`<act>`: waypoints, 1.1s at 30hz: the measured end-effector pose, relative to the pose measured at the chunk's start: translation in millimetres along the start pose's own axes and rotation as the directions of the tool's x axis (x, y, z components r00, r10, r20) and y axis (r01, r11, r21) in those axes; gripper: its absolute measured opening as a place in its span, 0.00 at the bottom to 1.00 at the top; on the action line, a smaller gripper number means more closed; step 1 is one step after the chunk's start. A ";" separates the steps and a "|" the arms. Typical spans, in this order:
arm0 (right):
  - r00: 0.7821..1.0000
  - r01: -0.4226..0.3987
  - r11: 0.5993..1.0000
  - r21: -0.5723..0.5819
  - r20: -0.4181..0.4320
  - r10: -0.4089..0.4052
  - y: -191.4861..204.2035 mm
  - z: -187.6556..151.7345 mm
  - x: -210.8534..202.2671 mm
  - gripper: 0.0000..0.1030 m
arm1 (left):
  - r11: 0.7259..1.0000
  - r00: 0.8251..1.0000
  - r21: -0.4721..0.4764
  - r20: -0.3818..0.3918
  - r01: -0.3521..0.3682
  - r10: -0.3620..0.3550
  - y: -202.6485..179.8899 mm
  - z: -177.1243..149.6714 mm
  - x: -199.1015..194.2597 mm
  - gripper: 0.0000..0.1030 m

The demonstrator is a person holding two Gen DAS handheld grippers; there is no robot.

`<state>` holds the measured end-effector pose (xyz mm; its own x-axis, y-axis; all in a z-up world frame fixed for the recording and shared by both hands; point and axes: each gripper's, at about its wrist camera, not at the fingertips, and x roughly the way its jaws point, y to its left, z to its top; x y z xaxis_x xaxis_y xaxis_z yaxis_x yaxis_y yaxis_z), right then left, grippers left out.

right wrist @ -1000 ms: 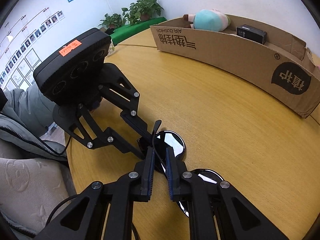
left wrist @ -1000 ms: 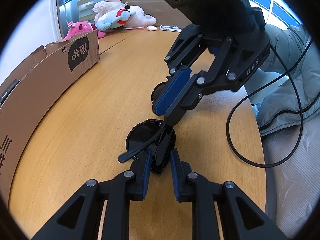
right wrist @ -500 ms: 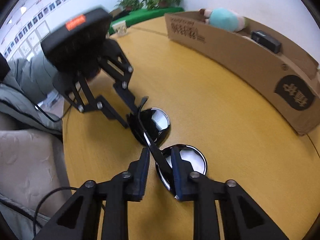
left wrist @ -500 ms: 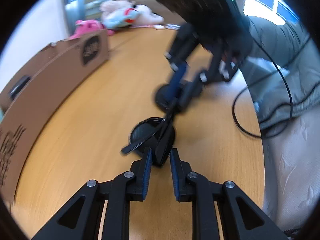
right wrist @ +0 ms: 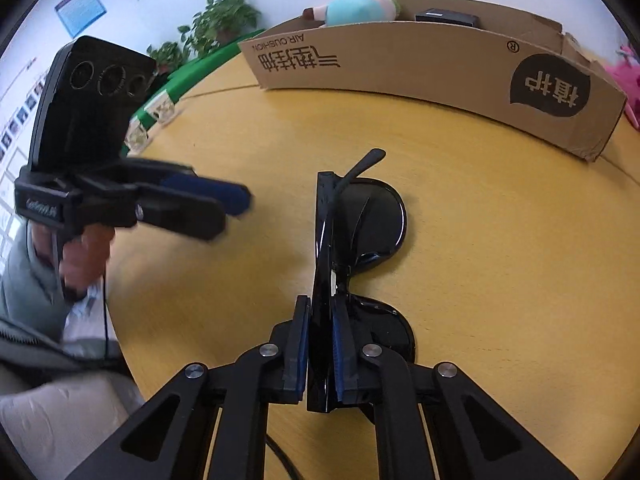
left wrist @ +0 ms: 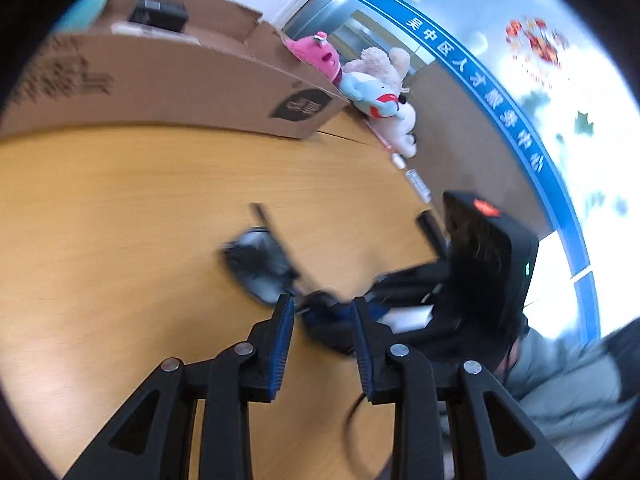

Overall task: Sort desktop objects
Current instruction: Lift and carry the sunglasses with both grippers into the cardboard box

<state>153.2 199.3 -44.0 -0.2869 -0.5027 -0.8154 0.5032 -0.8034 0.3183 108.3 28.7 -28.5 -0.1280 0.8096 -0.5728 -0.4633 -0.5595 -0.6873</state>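
Left wrist view: the picture is smeared by motion. The left tongs (left wrist: 323, 312) stand partly apart, having just opened a little, and nothing is pressed between their blue pads. Just beyond the left fingertip lie the black sunglasses (left wrist: 262, 266), blurred; one temple arm seems to slant up and away towards the cardboard box (left wrist: 168, 92) along the table's far edge, though the blur makes that hard to judge. The right tongs' black body (left wrist: 486, 276) sits close on the right of this view, over the table's (left wrist: 120, 220) near right edge. Plush toys (left wrist: 380, 92) lie at the far corner beyond the box.

Right wrist view: this picture is sharp. The right tongs (right wrist: 320, 344) have just closed and are pinched on one lens end of the sunglasses (right wrist: 360, 216), the pads pressing on either side of the frame. The glasses stand on edge, their long axis running straight away from the tongs towards the cardboard box (right wrist: 420, 68) at the table's far edge. The far lens rests on the wooden table (right wrist: 500, 280), and a folded temple arm rises past it, its tip pointing towards the box. The left tongs (right wrist: 236, 204), blurred, hover over the table's left edge, well clear of the glasses and holding nothing. A turquoise plush (right wrist: 360, 8) and a dark box (right wrist: 446, 16) lie inside the cardboard box.
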 end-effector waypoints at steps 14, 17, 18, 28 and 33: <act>0.992 -0.053 0.995 0.086 0.119 0.042 -2.1 17.7 -8.4 0.09 | 0.996 1.000 -0.095 0.030 -0.005 0.008 4.5 25.9 13.0 0.13; 0.983 -0.049 0.997 0.067 0.181 0.037 -1.3 34.5 -28.0 0.09 | 1.000 0.998 -0.025 0.068 -0.014 0.016 -12.4 47.7 2.6 0.11; 0.979 -0.045 0.997 0.060 0.201 0.032 -1.5 41.3 -35.4 0.09 | 1.000 0.997 0.004 0.079 -0.022 0.021 -18.5 60.0 -0.1 0.11; 0.903 0.071 0.997 0.023 0.423 -0.074 -35.1 166.3 -113.5 0.09 | 0.963 0.989 0.263 0.148 -0.054 0.016 -51.7 229.1 -17.7 0.11; 0.905 0.092 0.992 0.089 0.408 -0.121 -90.0 233.4 -111.4 0.09 | 0.975 0.995 0.223 0.095 -0.019 -0.002 -25.9 303.6 8.1 0.11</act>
<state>-50.4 253.1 131.1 -0.6532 -0.4882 -0.5788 0.4003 -0.8715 0.2833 -147.0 103.7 120.3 -0.2096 0.8239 -0.5265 -0.6444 -0.5214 -0.5594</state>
